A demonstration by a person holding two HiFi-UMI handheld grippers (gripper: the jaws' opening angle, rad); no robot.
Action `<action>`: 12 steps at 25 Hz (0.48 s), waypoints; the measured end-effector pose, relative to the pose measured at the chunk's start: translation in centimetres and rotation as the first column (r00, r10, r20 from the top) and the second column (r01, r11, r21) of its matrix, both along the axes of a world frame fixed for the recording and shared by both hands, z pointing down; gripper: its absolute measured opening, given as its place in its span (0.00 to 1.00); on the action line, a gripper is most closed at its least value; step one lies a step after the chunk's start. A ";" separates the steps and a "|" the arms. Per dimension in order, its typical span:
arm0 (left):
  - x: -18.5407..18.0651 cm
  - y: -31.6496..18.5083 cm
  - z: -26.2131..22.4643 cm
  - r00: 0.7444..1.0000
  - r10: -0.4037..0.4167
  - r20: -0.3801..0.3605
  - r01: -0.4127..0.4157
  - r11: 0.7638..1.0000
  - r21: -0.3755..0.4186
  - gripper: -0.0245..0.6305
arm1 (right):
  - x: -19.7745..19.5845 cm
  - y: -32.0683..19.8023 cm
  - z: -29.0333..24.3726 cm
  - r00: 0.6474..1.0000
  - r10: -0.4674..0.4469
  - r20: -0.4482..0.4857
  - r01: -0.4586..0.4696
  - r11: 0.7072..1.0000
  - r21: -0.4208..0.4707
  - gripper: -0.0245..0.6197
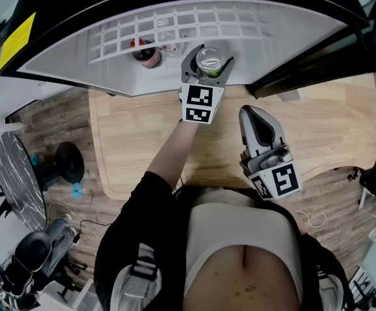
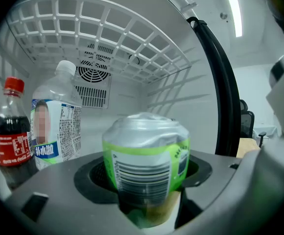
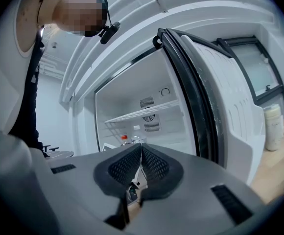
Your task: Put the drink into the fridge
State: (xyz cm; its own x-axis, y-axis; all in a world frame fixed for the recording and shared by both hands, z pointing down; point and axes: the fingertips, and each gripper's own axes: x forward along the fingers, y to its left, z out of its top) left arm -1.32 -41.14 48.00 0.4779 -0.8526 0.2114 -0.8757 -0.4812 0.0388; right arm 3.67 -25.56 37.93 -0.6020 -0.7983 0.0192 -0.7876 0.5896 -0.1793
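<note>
Dented green can (image 2: 146, 168) in left gripper (image 2: 147, 199)

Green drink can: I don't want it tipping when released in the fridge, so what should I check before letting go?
1. Green aluminium drink can held by left gripper: ok.
2. Can inside white fridge interior: ok.
3. Apart from red-capped cola bottle and clear plastic water bottle: ok.
4. Can base resting on a surface: cannot tell.
5. Right gripper shut, empty: ok.
</note>
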 end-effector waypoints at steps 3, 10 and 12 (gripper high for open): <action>0.0 -0.2 0.4 1.000 -0.001 0.003 0.001 1.000 -0.008 0.56 | 0.0 0.0 0.1 1.000 0.000 0.001 0.000 1.000 -0.004 0.08; 0.2 -0.6 0.8 1.000 0.007 0.019 -0.007 1.000 -0.005 0.56 | -0.1 -0.1 0.2 1.000 -0.004 0.003 0.005 1.000 -0.009 0.08; 0.3 -0.9 0.8 1.000 0.008 0.026 -0.008 1.000 -0.001 0.56 | -0.2 -0.1 0.2 1.000 -0.007 0.002 0.007 1.000 -0.011 0.08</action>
